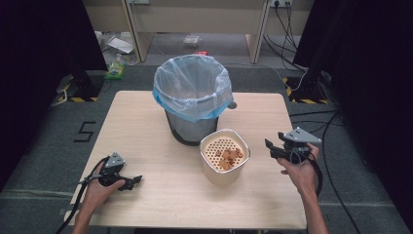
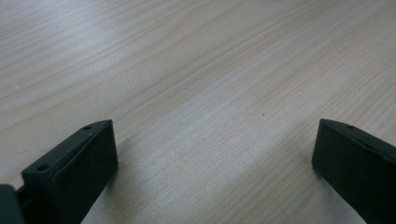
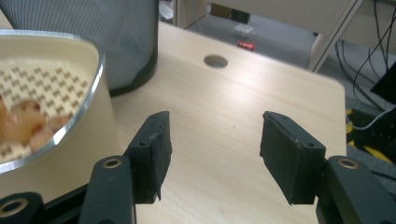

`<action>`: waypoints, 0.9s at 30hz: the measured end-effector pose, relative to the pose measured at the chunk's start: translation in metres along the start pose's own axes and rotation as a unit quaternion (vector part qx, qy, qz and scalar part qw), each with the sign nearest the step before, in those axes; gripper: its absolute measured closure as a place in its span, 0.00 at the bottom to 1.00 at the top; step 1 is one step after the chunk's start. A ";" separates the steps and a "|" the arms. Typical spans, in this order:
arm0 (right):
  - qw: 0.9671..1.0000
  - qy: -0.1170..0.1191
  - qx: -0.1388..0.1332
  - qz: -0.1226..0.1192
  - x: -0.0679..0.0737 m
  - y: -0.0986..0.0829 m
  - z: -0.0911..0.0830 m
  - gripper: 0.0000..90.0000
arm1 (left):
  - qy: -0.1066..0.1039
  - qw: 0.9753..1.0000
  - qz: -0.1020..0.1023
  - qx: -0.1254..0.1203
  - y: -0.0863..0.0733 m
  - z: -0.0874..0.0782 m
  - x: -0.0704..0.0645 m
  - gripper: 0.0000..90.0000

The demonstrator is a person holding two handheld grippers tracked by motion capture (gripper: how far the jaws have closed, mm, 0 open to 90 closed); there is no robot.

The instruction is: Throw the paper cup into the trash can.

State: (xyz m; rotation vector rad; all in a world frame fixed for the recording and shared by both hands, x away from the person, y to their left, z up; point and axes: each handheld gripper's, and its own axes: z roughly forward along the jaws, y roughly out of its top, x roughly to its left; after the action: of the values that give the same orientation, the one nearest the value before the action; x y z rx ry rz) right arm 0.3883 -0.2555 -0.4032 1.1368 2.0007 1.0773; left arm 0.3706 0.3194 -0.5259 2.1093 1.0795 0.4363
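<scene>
On a pale wooden desk (image 1: 146, 122), seen from above, the work looks barely begun. At the left, the person's left hand rests near the front edge holding the left gripper (image 1: 130, 182), low over bare wood and well apart from everything else. From that gripper's own camera, its two black jaws stand wide open with nothing but wood grain between them.

Toward the middle, at the far side of the desk, stands a dark mesh waste bin lined with a pale blue plastic bag (image 1: 193, 92), its mouth open. Just in front of it and slightly to the right sits a cream-coloured, rounded container with a perforated inner tray (image 1: 224, 156). A small heap of orange-brown food scraps (image 1: 229, 157) lies on that tray. The container stands upright on the desk, close to the bin's base, and nothing grips it.

At the right, the right hand holds the right gripper (image 1: 271, 148) a little above the desk, pointing toward the container and near its right side without touching it. In the right gripper view its jaws are open and empty, with the container's metal-edged rim (image 3: 88, 93) just to their left.

Judging from this, the scraps have not yet been tipped into the bin. Grasping the container, lifting it over the bag and emptying it all appear still to be done.
</scene>
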 end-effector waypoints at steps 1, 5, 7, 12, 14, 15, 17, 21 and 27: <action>1.000 0.000 0.001 0.003 0.000 -0.005 0.000 0.48 | 0.000 1.000 0.000 0.000 0.000 0.000 0.000 0.00; 1.000 0.003 0.013 0.010 0.001 -0.024 0.001 0.47 | 0.000 1.000 0.000 0.000 0.000 0.000 0.000 0.00; 1.000 0.004 0.021 0.014 0.002 -0.034 0.002 0.47 | 0.000 1.000 0.000 0.000 0.000 0.000 0.000 0.00; 0.999 0.006 0.030 0.016 0.006 -0.048 0.004 0.46 | 0.000 1.000 -0.001 -0.001 0.000 0.000 0.000 0.00; 0.999 0.013 0.039 0.018 0.011 -0.057 0.007 0.45 | 0.000 1.000 0.000 0.000 0.000 0.000 0.000 0.00; 0.999 0.016 0.043 0.016 0.013 -0.061 0.008 0.45 | 0.000 1.000 0.000 0.000 0.000 0.000 0.000 0.00; 0.998 0.021 0.048 0.019 0.016 -0.068 0.010 0.45 | 0.000 1.000 0.000 0.000 0.000 0.000 0.000 0.00; 0.997 0.027 0.062 0.021 0.020 -0.079 0.014 0.44 | 0.000 1.000 0.000 0.000 0.000 0.000 0.000 0.00; 0.993 0.032 0.115 -0.007 0.031 -0.094 0.027 0.41 | 0.000 1.000 0.000 0.000 0.000 0.000 0.000 0.00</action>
State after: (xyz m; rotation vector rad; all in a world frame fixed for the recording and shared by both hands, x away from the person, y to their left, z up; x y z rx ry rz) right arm 0.3576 -0.2477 -0.5009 1.2153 2.2252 0.9040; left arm 0.3706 0.3195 -0.5260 2.1099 1.0785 0.4366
